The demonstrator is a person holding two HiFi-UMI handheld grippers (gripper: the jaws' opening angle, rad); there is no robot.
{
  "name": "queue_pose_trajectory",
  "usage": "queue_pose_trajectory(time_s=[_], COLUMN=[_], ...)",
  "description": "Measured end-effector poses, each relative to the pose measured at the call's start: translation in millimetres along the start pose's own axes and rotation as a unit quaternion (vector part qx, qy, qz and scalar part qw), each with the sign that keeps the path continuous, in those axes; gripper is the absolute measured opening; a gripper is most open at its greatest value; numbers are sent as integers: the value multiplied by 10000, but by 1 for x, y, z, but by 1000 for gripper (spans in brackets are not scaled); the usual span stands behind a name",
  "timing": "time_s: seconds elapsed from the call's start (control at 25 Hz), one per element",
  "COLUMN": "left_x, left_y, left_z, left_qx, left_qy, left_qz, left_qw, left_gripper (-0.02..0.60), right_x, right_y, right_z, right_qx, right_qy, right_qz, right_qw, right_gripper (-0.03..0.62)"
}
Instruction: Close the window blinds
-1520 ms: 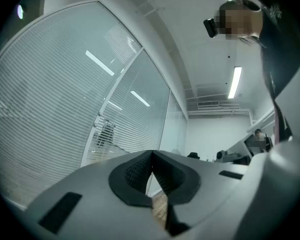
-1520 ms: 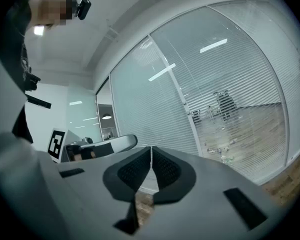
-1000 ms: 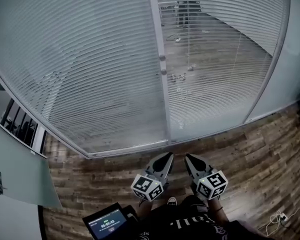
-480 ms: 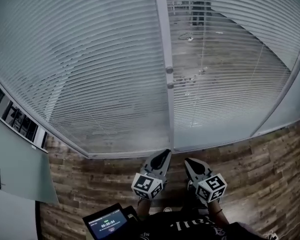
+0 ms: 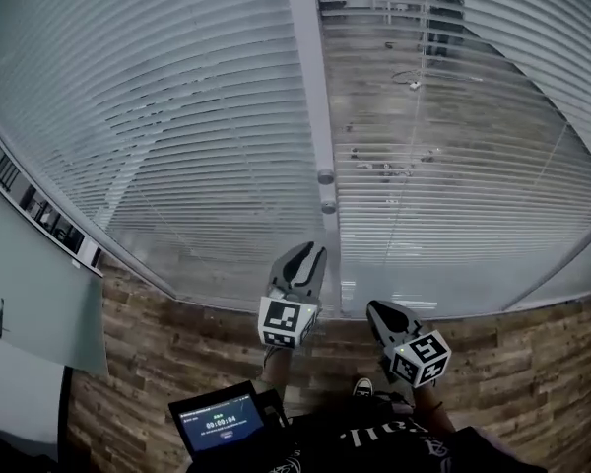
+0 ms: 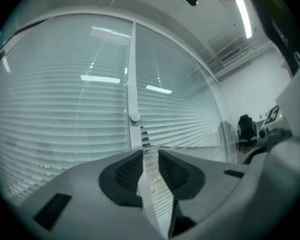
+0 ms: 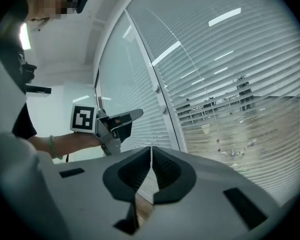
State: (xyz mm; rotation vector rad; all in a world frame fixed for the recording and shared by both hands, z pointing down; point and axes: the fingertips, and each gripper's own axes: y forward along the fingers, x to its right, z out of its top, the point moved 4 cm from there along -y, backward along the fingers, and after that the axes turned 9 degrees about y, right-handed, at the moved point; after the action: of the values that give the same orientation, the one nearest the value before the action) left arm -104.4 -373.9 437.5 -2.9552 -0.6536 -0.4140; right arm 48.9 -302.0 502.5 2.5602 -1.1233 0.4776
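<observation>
White slatted blinds hang behind a glass wall. The left panel's blind [image 5: 177, 116] has its slats nearly flat shut, while the right panel's blind [image 5: 453, 116] still lets the room beyond show through. Two round knobs [image 5: 325, 177] sit on the mullion [image 5: 310, 67] between them. My left gripper [image 5: 310, 252] reaches level toward the mullion, just below the knobs. Its jaws have just been opening and nothing is between them [image 6: 150, 154]. The knob [image 6: 134, 117] shows ahead of them. My right gripper [image 5: 376, 310] hangs lower and further back, jaws shut and empty [image 7: 150, 151].
A small screen device [image 5: 217, 424] hangs at my waist. Wood-plank floor [image 5: 177, 363] runs up to the glass. A pale door [image 5: 30, 313] with a handle stands at the left. A thin cord [image 7: 190, 69] hangs in the right panel.
I have come closer to the glass. The left gripper has risen and pushed forward toward the mullion, with its jaws now parted. The right gripper has shifted right and stays low.
</observation>
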Motion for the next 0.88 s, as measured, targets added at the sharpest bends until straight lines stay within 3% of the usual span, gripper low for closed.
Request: queue_pose_trajectory(time_s=[0.04,0.12,0.28,0.36,0.52,0.56,0.6,0.76,0.88], left_x=[-5,-12,-8,-8,-9,-8,-7,-8,-9], left_y=[16,42,79,90,100,100,100,98,99], left_z=[-1,0,-3,-5,-1,-1,-1,-2,-5], left_qx=[-154,-498,-1045,-1227,-1498,-1472,-1427,-1353,-1434], left_qy=[314,1038,2544,3209,4668,4888,4997,4929,4947], left_qz=[53,138,92,106,223,185,135,-155,-466], left_qw=[9994,9933,9614,9391,8713,8597,8542,8594,8559], left_gripper=[103,120,120,121,133,133,132,131,139], right_x=[10,25,42,43,45,46,47,44,43], right_y=[6,16,31,38,49,51,52,54,56], right_z=[5,13,12,10,9,9,8,9,10], right_qx=[-40,-118,-257,-286,-294,-303,-312,-278,-213], right_qy=[4,38,141,183,237,239,240,287,348], right_qz=[72,207,401,480,517,503,486,395,299], right_qw=[10000,9997,9988,9983,9979,9980,9980,9984,9987], right_gripper=[18,18,18,18,18,18,18,18,18])
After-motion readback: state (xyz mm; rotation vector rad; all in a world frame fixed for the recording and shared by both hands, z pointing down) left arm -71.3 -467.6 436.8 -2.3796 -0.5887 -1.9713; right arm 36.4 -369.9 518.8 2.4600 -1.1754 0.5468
